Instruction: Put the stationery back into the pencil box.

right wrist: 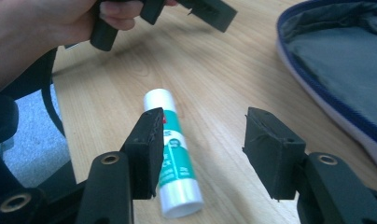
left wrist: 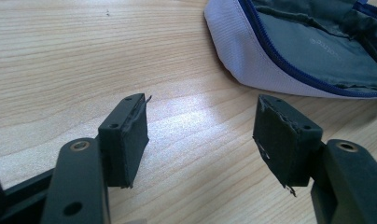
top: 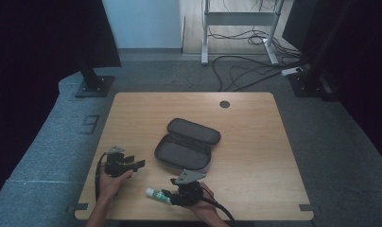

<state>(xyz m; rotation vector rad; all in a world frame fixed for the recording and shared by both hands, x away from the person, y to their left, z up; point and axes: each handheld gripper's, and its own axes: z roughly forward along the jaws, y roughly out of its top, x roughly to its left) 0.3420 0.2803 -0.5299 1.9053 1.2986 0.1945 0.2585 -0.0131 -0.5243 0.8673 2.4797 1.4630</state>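
The wooden worktop [top: 255, 142] carries an unzipped grey pencil case [top: 187, 144] lying open near its middle. The left tongs [left wrist: 200, 135] hover apart above bare wood beside the case. The right tongs [right wrist: 200, 149] stand apart over a glue stick [right wrist: 170, 154], which lies flat at the near edge, ungripped.

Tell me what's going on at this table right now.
A person holds a hand-held gripper in each hand at a wooden table. The right hand-held gripper is open, low over a glue stick lying flat; one jaw stands in front of the stick, not pressing on it. The left hand-held gripper is open and holds nothing, near an unzipped pencil case in the middle.
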